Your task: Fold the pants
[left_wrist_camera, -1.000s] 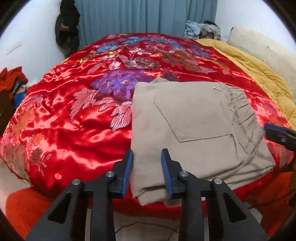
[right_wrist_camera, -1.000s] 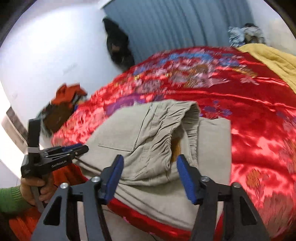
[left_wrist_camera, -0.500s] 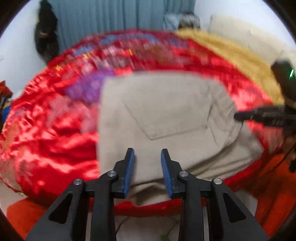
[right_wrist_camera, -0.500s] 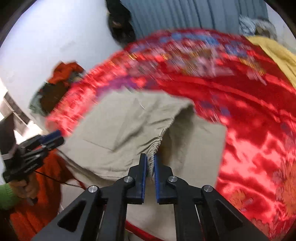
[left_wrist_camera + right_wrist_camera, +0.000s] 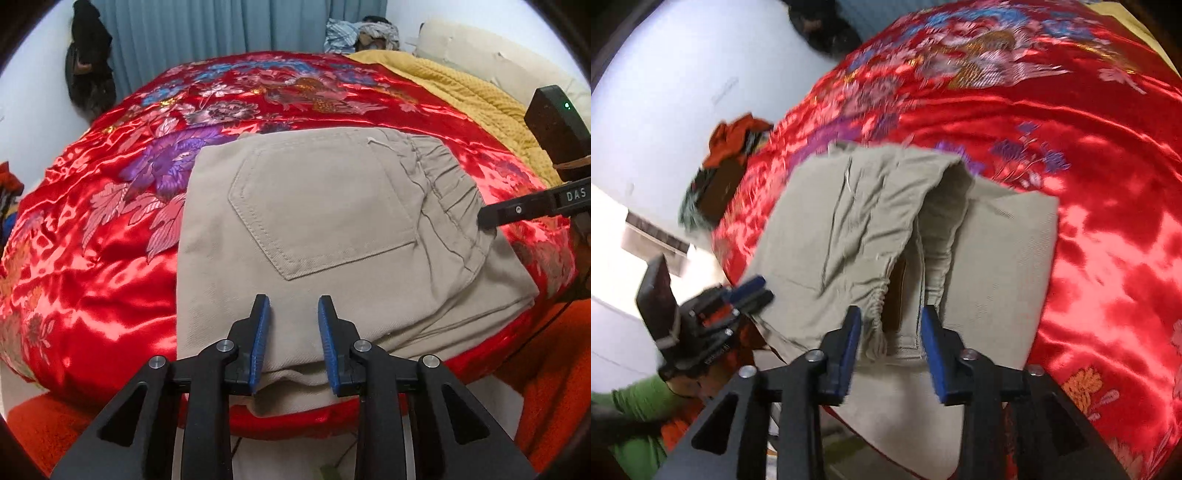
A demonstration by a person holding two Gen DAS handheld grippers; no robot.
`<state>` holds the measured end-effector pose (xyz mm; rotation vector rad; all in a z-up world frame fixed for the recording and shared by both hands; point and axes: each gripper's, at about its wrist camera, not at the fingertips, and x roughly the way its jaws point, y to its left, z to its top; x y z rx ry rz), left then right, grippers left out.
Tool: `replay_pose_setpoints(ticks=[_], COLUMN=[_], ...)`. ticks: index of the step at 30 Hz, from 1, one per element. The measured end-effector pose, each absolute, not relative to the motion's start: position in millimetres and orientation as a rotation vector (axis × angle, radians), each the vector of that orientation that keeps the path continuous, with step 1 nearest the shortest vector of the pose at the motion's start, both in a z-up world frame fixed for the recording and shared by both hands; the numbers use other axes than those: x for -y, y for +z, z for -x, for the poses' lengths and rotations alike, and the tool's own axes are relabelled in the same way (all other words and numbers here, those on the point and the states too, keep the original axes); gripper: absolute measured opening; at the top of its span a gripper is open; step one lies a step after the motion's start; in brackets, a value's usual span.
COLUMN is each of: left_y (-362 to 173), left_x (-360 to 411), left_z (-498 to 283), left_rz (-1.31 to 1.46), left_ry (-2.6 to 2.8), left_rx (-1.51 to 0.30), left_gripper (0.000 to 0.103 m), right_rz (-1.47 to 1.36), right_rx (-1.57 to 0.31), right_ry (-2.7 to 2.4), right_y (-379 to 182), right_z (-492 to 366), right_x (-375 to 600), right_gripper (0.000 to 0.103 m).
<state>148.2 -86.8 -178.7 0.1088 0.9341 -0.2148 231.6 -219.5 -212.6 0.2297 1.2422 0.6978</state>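
Beige pants (image 5: pixel 325 221) lie folded in a stack near the front edge of the bed, back pocket up, elastic waistband to the right. My left gripper (image 5: pixel 291 314) is open just above the stack's near edge. My right gripper (image 5: pixel 891 325) is open, its blue pads on either side of the gathered waistband (image 5: pixel 908 291); it also shows in the left wrist view (image 5: pixel 487 219) at the waistband's right side. The left gripper shows in the right wrist view (image 5: pixel 753 291) at the stack's left corner.
The red floral satin bedspread (image 5: pixel 110 229) covers the bed. A yellow blanket (image 5: pixel 461 85) and cream headboard lie at the right. Blue curtains and dark hanging clothes stand behind. A clothes pile (image 5: pixel 731 147) sits left of the bed. Orange cloth lies below the bed edge.
My right gripper was shut on the waistband half a second ago and has opened. My left gripper moved right along the stack's near edge and stayed open.
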Motion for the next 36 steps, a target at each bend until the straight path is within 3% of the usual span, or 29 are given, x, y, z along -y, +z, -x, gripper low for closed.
replay_pose_setpoints(ticks=[1, 4, 6, 9, 11, 12, 16, 19, 24, 32, 36], left_y=[-179, -181, -182, -183, -183, -184, -179, -159, -102, -77, -88], left_x=[86, 86, 88, 92, 94, 93, 89, 83, 66, 29, 8], left_z=[-148, -149, -150, -151, -150, -149, -147, -144, -133, -134, -127], left_rz=[-0.107, -0.099, -0.106, -0.118, -0.128, -0.133, -0.109, -0.064, -0.006, 0.052, 0.053], left_ry=[-0.215, -0.214, -0.214, -0.215, -0.213, -0.213, -0.217, -0.224, -0.223, -0.176, -0.159], left_rx=[-0.935, -0.936, -0.935, -0.936, -0.933, -0.932, -0.927, -0.904, -0.774, -0.749, -0.750], left_gripper=[0.026, 0.026, 0.026, 0.026, 0.026, 0.026, 0.029, 0.036, 0.060, 0.063, 0.076], right_rz=[-0.229, -0.211, -0.183, -0.111, -0.088, -0.049, 0.001, 0.025, -0.048, -0.245, -0.347], right_rx=[-1.250, -1.236, -1.257, -1.313, -1.334, -1.319, -1.273, -1.228, -1.147, -1.062, -1.062], right_ry=[0.718, 0.783, 0.798, 0.763, 0.751, 0.724, 0.668, 0.638, 0.641, 0.680, 0.661], right_y=[-212, -201, -196, -205, -214, -216, -206, -185, -149, -102, -99], right_z=[-232, -230, -232, -236, -238, -237, -229, -219, -210, -203, -206], right_x=[217, 218, 214, 199, 186, 179, 170, 166, 166, 182, 195], right_gripper=[0.038, 0.020, 0.020, 0.031, 0.044, 0.044, 0.022, 0.017, 0.014, 0.013, 0.013])
